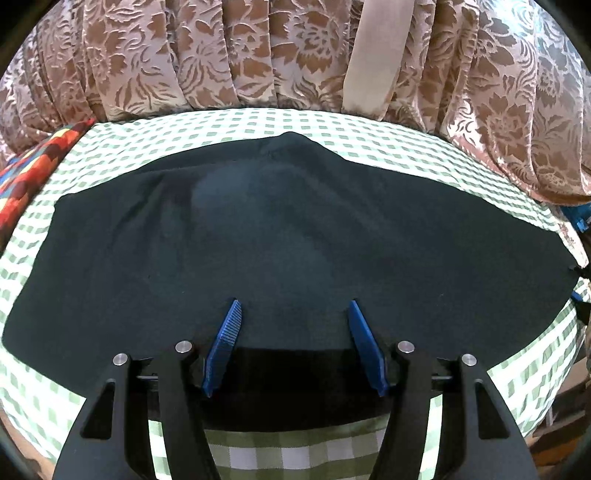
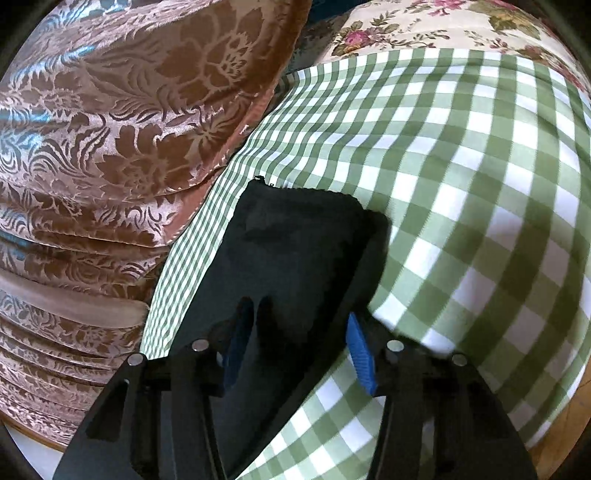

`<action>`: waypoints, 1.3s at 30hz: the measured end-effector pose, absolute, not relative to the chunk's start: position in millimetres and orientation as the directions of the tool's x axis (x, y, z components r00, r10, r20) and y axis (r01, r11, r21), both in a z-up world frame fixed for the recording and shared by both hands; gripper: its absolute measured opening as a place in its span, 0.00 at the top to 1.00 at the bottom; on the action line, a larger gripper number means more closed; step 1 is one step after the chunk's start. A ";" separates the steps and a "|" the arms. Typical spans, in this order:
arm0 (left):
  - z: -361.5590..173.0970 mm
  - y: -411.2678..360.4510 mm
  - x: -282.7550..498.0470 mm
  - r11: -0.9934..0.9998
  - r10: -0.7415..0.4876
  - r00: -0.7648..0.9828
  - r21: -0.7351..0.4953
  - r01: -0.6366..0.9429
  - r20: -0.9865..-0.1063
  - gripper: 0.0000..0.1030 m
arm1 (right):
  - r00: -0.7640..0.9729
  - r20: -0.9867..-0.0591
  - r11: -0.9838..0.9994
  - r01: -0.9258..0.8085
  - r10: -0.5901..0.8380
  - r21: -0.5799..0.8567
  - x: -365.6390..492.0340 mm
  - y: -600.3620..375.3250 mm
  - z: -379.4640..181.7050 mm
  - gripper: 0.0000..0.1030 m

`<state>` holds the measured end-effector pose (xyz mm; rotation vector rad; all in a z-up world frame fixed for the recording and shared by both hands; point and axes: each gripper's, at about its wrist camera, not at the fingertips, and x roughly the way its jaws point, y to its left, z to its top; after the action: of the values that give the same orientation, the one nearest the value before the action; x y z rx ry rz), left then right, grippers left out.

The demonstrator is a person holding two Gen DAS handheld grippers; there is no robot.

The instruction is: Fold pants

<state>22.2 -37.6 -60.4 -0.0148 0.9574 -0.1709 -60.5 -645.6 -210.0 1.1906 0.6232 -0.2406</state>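
Observation:
The black pants (image 1: pixel 295 229) lie spread flat across a green-and-white checked cloth (image 1: pixel 369 144). My left gripper (image 1: pixel 295 302) hovers at the pants' near edge, its blue fingers (image 1: pixel 225 332) wide apart over the dark fabric and holding nothing. In the right wrist view one narrow end of the pants (image 2: pixel 295 236) reaches away from me over the checked cloth (image 2: pixel 461 184). My right gripper (image 2: pixel 297 312) straddles that end. The cloth lies between its blue fingers (image 2: pixel 360 350), and the left finger is partly shadowed by a fold. I see no pad pressing on the fabric.
A brown floral curtain (image 1: pixel 258 55) hangs close behind the surface and shows at the left (image 2: pixel 110 129) in the right wrist view. A red patterned fabric (image 1: pixel 33 177) lies at the far left. A rose-print fabric (image 2: pixel 443 26) sits beyond the checked cloth.

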 end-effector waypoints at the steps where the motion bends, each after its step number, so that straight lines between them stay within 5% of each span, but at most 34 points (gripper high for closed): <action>1: -60.3 -39.1 23.1 0.987 -0.145 0.561 -0.080 0.138 -0.815 0.42 | 0.807 -0.573 0.375 0.492 0.141 0.786 -59.7 -645.1 -210.7 0.54; 23: -59.3 -33.6 21.0 0.985 -0.166 0.572 -0.112 0.129 -0.803 0.37 | 0.788 -0.587 0.405 0.482 0.188 0.777 -49.7 -639.9 -207.8 0.43; 26: -58.6 -33.2 20.3 0.985 -0.171 0.573 -0.122 0.123 -0.801 0.37 | 0.789 -0.583 0.399 0.479 0.195 0.782 -49.5 -642.1 -210.2 0.51; 31: -55.3 -30.9 20.0 0.980 -0.200 0.565 -0.159 0.122 -0.800 0.37 | 0.793 -0.572 0.385 0.471 0.210 0.794 -48.6 -647.5 -216.4 0.81; 39: -46.6 -32.8 23.8 0.923 -0.384 0.503 -0.336 0.188 -0.774 0.37 | 0.844 -0.455 0.502 0.273 0.284 0.820 -44.4 -619.4 -154.9 0.83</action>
<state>23.8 -32.8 -46.6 -0.2189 0.9862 -0.3487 -44.4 -619.4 -154.9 1.0622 0.5943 0.0069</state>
